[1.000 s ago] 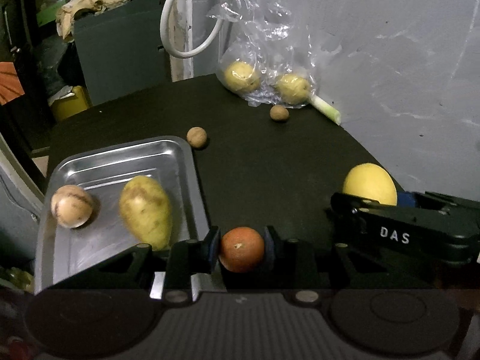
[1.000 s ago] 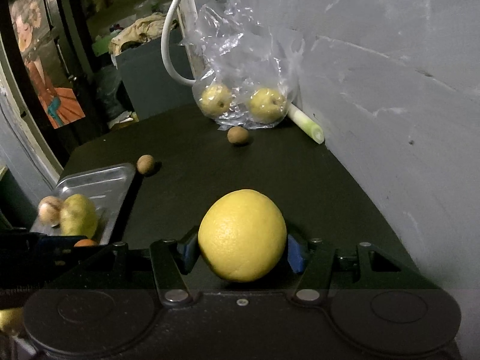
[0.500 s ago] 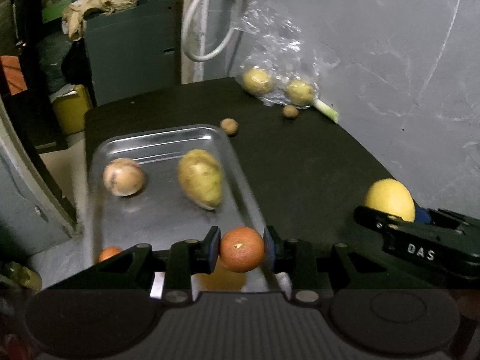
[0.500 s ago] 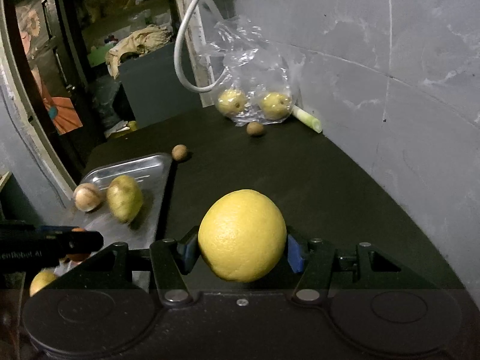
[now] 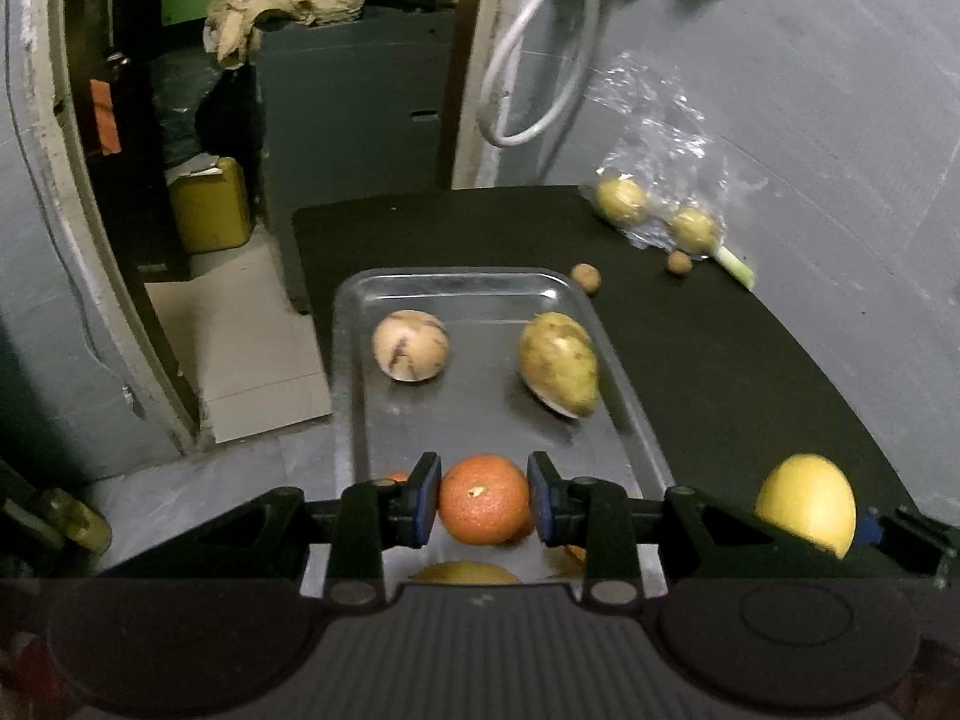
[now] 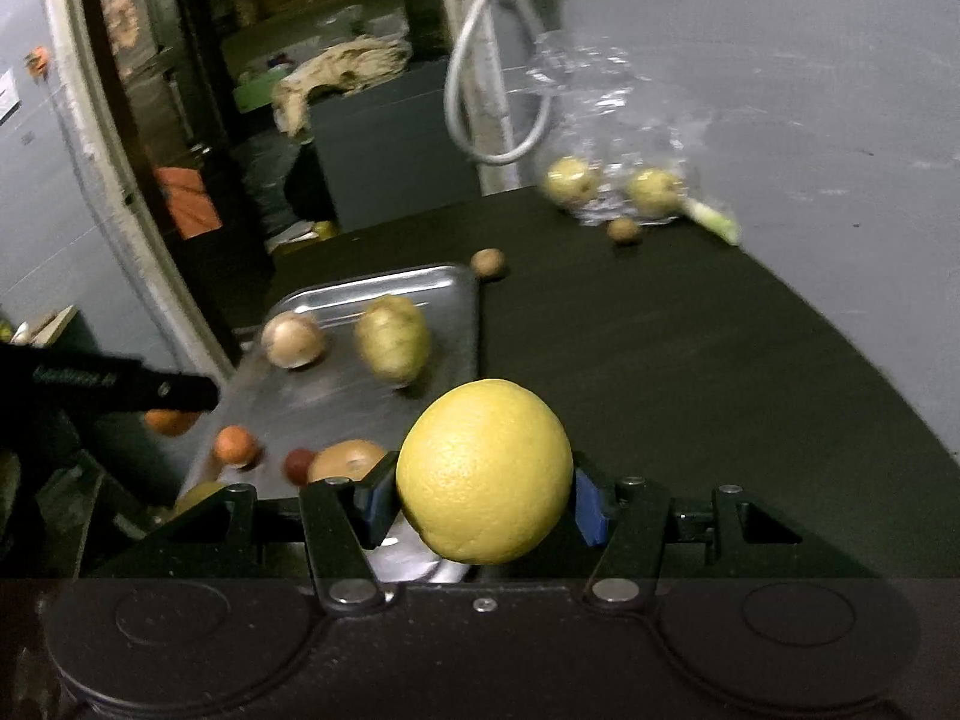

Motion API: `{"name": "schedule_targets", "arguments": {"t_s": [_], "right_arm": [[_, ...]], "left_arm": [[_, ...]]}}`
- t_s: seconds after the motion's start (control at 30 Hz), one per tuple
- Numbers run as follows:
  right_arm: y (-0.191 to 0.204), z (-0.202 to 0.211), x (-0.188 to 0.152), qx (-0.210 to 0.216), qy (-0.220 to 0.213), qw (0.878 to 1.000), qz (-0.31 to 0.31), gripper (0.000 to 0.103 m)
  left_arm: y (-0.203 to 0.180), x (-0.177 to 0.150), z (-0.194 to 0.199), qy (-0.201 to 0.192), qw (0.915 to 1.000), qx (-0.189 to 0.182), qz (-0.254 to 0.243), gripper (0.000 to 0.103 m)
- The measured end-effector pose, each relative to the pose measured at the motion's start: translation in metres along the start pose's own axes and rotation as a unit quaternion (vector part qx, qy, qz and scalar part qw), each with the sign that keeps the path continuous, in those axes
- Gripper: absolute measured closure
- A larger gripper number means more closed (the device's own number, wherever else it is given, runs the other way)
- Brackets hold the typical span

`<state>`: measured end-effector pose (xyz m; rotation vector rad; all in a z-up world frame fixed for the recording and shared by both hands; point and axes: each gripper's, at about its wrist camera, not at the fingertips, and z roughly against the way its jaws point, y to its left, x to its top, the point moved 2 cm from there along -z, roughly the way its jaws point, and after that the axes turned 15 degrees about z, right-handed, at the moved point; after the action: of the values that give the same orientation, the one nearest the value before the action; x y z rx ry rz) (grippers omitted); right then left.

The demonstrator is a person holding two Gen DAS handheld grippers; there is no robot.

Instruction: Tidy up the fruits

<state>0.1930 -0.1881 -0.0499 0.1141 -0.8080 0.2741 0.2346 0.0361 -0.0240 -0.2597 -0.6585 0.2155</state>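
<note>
Left claw clamped on orange, held above near end of metal tray. Right claw clamped on lemon, held beside tray's right edge. Tray ahead: mango, pale round fruit. Fruits under claws partly hidden, blurred.
</note>
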Motion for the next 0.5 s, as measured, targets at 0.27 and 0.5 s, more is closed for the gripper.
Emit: {"name": "schedule_targets", "arguments": {"t_s": [0.27, 0.5], "right_arm": [[0.036, -0.006, -0.002, 0.039, 0.019, 0.999, 0.019, 0.044], [0.057, -0.015, -0.007, 0.056, 0.038, 0.997, 0.027, 0.044]], "left_arm": [[0.009, 0.006, -0.003, 0.003, 1.0, -0.004, 0.003, 0.069], [0.015, 0.007, -0.019, 0.019, 0.9998, -0.004, 0.002, 0.069]]}}
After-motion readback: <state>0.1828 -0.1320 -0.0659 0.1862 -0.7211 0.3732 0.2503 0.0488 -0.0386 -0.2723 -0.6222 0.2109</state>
